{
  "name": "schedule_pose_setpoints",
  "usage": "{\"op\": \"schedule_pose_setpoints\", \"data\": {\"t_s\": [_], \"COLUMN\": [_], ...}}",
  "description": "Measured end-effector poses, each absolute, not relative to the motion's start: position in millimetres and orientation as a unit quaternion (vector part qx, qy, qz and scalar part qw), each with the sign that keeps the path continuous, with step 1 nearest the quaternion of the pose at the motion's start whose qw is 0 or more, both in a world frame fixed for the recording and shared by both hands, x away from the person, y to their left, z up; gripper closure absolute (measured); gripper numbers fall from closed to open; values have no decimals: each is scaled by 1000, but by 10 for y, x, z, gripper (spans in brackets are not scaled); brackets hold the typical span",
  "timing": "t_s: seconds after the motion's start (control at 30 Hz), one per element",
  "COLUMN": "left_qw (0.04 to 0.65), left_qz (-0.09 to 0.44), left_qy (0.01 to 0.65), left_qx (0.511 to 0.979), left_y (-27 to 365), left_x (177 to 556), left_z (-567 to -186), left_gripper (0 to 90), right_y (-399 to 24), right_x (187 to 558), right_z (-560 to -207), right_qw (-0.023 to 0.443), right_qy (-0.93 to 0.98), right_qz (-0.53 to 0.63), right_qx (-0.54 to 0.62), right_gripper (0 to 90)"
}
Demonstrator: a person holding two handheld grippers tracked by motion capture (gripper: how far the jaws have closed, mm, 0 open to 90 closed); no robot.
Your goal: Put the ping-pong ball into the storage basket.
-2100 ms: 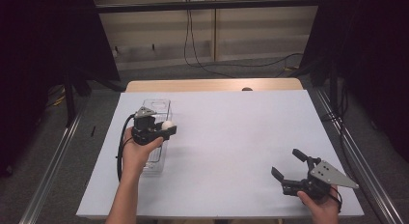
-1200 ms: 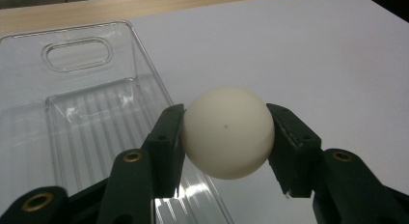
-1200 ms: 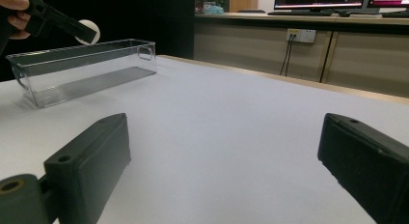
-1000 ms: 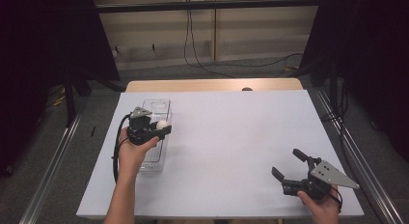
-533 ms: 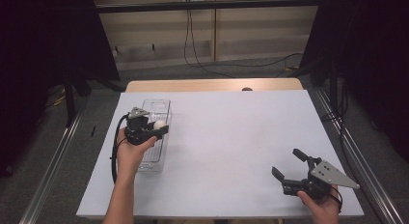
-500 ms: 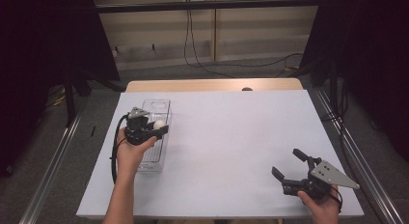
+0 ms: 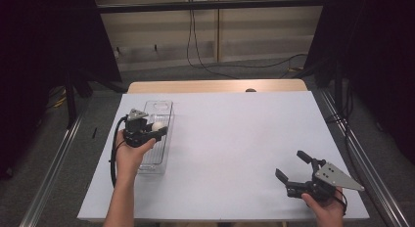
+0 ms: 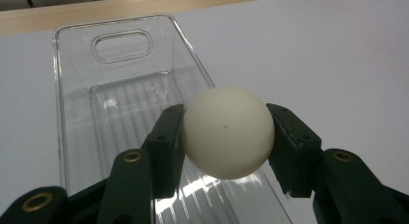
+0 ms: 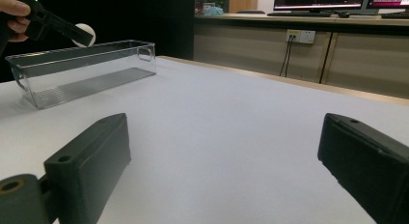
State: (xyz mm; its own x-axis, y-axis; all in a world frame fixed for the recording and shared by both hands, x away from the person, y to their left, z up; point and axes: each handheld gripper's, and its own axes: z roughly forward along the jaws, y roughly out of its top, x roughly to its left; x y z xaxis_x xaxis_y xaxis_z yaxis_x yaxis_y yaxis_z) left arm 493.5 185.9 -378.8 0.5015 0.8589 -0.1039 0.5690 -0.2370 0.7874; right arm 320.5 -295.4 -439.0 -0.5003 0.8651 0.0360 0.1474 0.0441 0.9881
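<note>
Leftward by a small amount is how the left gripper (image 7: 155, 130) has travelled since the earliest high view: it then hung past the right wall of the clear plastic bin (image 7: 162, 105), and it now sits over the bin's opening, a little nearer the table's 9 o'clock edge. Its jaws are closed on a white ping-pong ball (image 8: 227, 132), one pad pressed to each side, and that grip looks the same across the frames. In the left gripper view the ball hangs above the bin's ribbed floor, close to the right wall, with the cut-out handle (image 8: 121, 41) at 11 o'clock from it. The right gripper view shows the ball held higher than the bin's rim.

At the table's 5 o'clock corner, the right gripper (image 7: 292, 171) has kept its place, its jaws spread wide with nothing between them, only bare white table (image 9: 231, 137) ahead.

My reading is that the carry is nearly finished and the ball is lined up for a drop into the bin. Released here it may bounce off the near wall, so a lower release towards the centre seems safer.
</note>
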Motion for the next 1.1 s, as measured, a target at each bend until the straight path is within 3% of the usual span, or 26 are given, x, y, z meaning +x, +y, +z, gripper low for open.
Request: {"op": "schedule_pose_setpoints", "data": {"t_s": [0.57,0.67,0.83,1.1], "left_qw": [390,394,415,466], "left_qz": [194,209,215,220], "left_qy": [473,487,483,479], "left_qx": [766,751,740,711], "left_y": [1915,1933,1954,2064], "left_x": [4955,4952,4901,4658], "left_z": [-3822,-3825,-3802,-3768], "left_gripper": [505,369,223,97], "right_y": [-2960,-2960,-2961,-2964], "right_x": [3210,3209,3209,3200], "right_z": [-4393,-4394,-4394,-4386], "right_qw": [312,313,314,315], "right_qy": [654,654,652,651], "right_qz": [571,571,572,573], "right_qx": [386,386,387,385], "right_gripper": [37,37,38,38]}}
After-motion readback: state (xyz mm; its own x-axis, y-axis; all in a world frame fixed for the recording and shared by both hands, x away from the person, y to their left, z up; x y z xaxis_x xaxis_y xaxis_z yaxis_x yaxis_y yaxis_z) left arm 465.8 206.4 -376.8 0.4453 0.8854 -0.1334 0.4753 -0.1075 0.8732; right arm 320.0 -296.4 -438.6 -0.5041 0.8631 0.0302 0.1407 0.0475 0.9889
